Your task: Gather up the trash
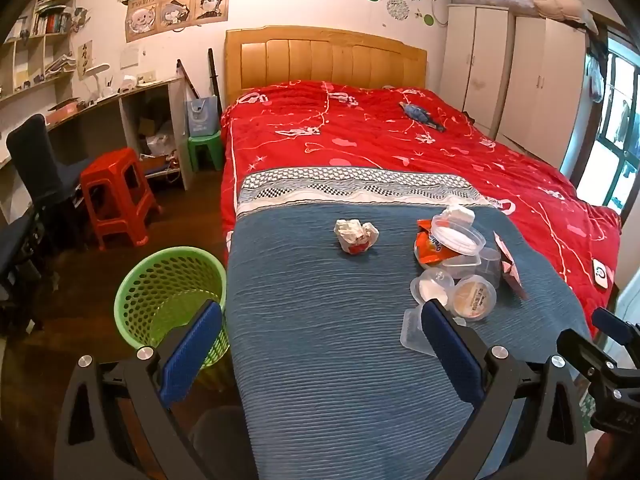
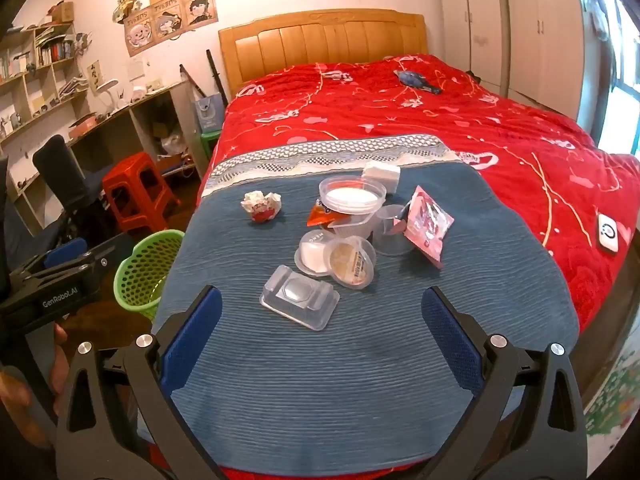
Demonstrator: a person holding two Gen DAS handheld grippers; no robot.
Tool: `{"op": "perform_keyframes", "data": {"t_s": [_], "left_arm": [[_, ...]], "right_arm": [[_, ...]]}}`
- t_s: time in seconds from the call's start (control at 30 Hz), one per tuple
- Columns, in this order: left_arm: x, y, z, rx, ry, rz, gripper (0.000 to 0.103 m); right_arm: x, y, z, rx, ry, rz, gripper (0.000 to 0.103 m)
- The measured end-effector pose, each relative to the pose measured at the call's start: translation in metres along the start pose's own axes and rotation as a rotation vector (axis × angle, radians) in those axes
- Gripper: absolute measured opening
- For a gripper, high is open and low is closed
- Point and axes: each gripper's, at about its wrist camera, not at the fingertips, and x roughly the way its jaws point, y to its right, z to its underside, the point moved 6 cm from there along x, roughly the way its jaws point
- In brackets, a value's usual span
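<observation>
Trash lies on a blue blanket [image 2: 360, 360] at the foot of the bed: a crumpled paper ball [image 2: 261, 205], clear plastic cups and lids [image 2: 352, 196], an orange wrapper [image 2: 320, 214], a pink packet [image 2: 428, 224] and a clear plastic tray [image 2: 299, 302]. The ball also shows in the left wrist view [image 1: 356, 234]. A green mesh bin [image 1: 170, 292] stands on the floor left of the bed. My left gripper [image 1: 322, 354] is open and empty over the blanket's left edge. My right gripper [image 2: 322, 346] is open and empty, just short of the tray.
A red quilt [image 1: 400, 136] covers the rest of the bed, with a blue toy [image 1: 422, 116] and a white device [image 2: 608, 234] on it. A red stool [image 1: 116, 196], a green stool [image 1: 204, 148], a dark chair [image 1: 36, 160] and a desk stand left.
</observation>
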Motion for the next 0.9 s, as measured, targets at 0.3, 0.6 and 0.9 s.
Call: {"op": "perform_keyframes", "data": {"t_s": [0.3,0.6,0.9], "left_arm": [[0.002,-0.006,0.003,-0.012,-0.006,-0.01,0.097],[0.002,-0.006,0.003,-0.013,-0.008,-0.011,0.097],[0.001,-0.01,0.005,-0.019,-0.01,-0.014,0.097]], "right_arm": [[0.001,0.001,0.0,0.001,0.0,0.001,0.098],[0.001,0.002,0.001,0.002,-0.002,0.002,0.098],[0.001,0.002,0.001,0.003,-0.003,0.001,0.098]]}}
